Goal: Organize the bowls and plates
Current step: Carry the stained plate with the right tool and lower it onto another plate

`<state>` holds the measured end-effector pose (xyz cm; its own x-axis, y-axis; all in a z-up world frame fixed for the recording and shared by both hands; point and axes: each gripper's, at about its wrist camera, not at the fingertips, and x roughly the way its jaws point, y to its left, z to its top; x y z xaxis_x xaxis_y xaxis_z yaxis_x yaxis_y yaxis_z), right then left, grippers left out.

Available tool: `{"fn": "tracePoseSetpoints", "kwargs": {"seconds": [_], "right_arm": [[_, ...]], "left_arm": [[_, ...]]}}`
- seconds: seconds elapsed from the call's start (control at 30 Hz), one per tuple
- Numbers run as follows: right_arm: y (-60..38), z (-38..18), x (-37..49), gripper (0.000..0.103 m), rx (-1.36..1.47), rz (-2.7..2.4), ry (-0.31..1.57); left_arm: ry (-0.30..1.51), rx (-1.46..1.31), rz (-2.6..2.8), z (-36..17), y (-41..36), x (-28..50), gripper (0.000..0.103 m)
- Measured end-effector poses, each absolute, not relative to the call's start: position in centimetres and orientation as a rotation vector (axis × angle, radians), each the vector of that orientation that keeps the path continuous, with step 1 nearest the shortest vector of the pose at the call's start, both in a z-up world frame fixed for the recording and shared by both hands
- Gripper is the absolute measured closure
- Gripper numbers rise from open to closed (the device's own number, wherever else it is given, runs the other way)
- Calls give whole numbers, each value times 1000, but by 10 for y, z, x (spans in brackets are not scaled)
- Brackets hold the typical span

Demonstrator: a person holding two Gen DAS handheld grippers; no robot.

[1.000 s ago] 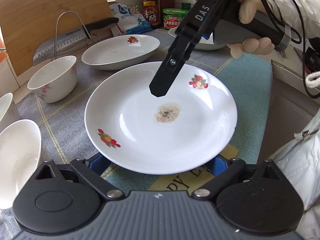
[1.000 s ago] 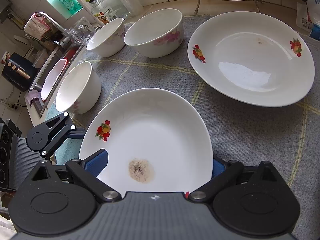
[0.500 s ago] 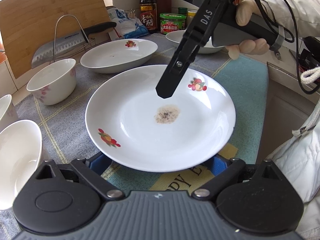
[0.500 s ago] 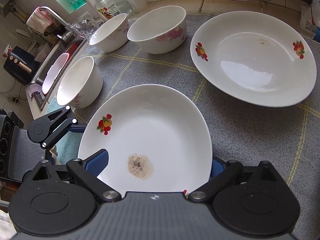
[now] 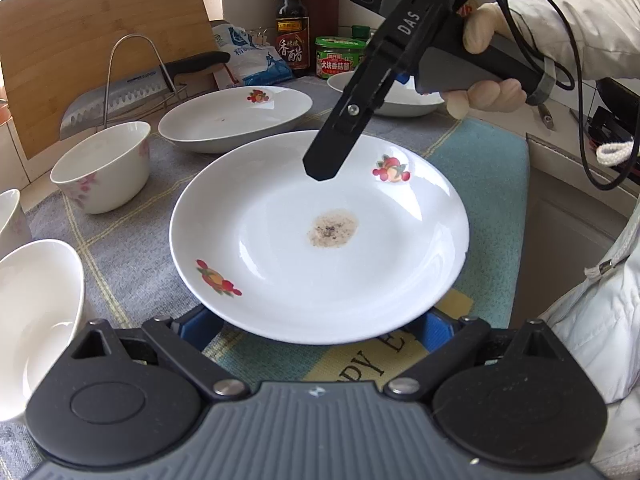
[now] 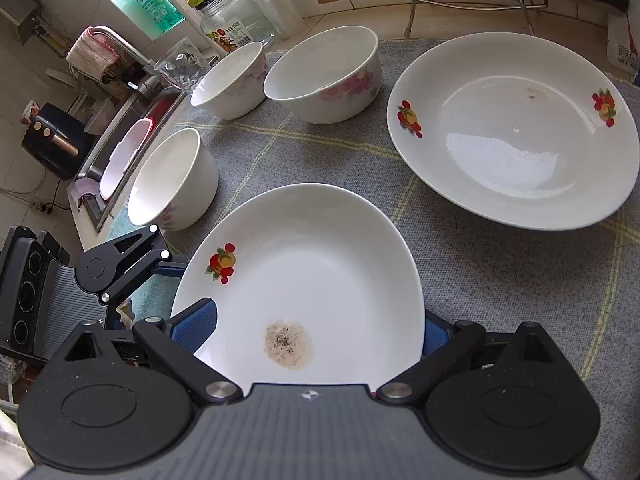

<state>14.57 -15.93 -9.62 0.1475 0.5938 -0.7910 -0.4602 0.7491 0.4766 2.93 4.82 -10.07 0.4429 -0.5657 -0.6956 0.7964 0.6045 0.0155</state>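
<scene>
**Finding:** no material change over the last second. Both hands kept their stations, and the soiled plate (image 5: 320, 272) sat in the same position between the jaws of both tools throughout.

**Left gripper (image 5: 316, 330):** the jaws stood wide. Both blue pads were partly hidden under the plate's near rim, one on each side, and no clamping was evident.

**Right gripper (image 6: 316, 328):** it met the plate from the opposite rim. One pad lay over the rim and the other was hidden behind it. Whether the pads pressed on the plate could not be told.

**Plate:** a brown residue patch (image 5: 332, 229) lay at its centre, just ahead of the right jaws.

**Surroundings:** a second plate (image 6: 512, 132) lay well beyond the right jaws and to their right. Three bowls (image 6: 324, 76) stood apart beyond them to the left, all on the grey cloth (image 6: 500, 280).

**Assessment:** the pause suggests the grip was being settled and no transfer had begun. Stacking onto the second plate appears to be the likely next step. None of the crockery was stacked yet.
</scene>
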Motion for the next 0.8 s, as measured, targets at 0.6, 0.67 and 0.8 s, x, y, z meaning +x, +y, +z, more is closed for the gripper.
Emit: {"fn": "tracePoseSetpoints", "kwargs": {"seconds": [0.6, 0.67, 0.8], "right_arm": [[-223, -69, 127, 1, 139, 686, 1141], [-235, -66, 125, 1, 143, 672, 1130], [-264, -57, 122, 1, 150, 643, 1105]], "left_arm": [[671, 399, -928, -67, -3, 42, 5], [662, 407, -939, -65, -15, 46, 5], [646, 412, -965, -61, -40, 55, 5]]}}
